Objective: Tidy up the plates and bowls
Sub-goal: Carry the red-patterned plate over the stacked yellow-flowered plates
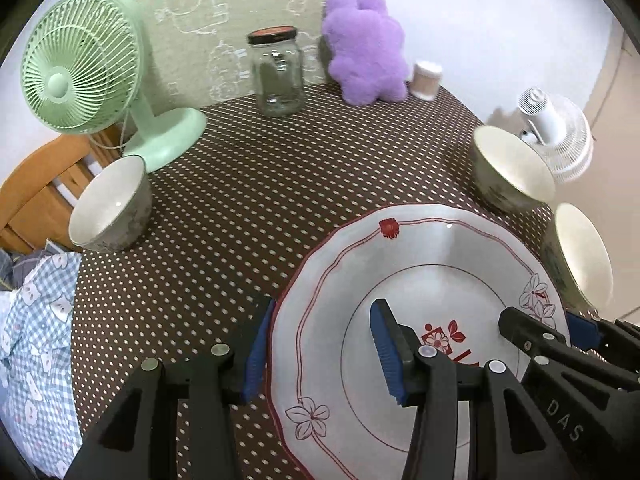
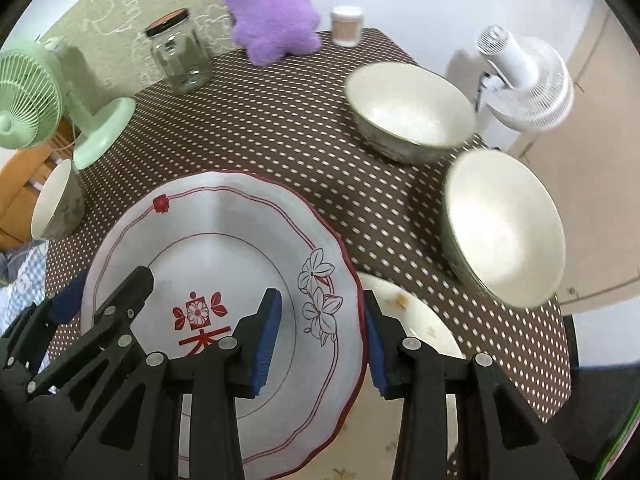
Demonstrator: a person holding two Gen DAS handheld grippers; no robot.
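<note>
Glazed white ceramic with a red scalloped border: the flowered plate (image 2: 224, 280) is the piece I have both tools on, and I place everything else from it. My left gripper (image 1: 320, 356) straddles the plate's left rim, fingers apart, one blue pad (image 1: 256, 360) outside the edge and the other over the well; I see no squeeze yet. My right gripper (image 2: 320, 344) straddles the opposite rim the same way, jaws spread, not clamped.

The plate sits on the dotted tablecloth (image 2: 280, 120), and its right edge seems to overlap a second, stained plate (image 2: 416, 320) lying beneath. Beyond the flowered plate to the right stand two bowls (image 2: 412, 112) (image 2: 504, 228); a third bowl (image 1: 108, 204) stands well off to its left, near the green fan (image 1: 80, 68).

I judge the plate stiff, fairly heavy, slick with glaze and breakable. The rim is the only place thin enough to pinch, so I would grip it at opposite points, rubber pads flat above and below, and lift level; a one-sided hold would likely let it tip and slide out.
</note>
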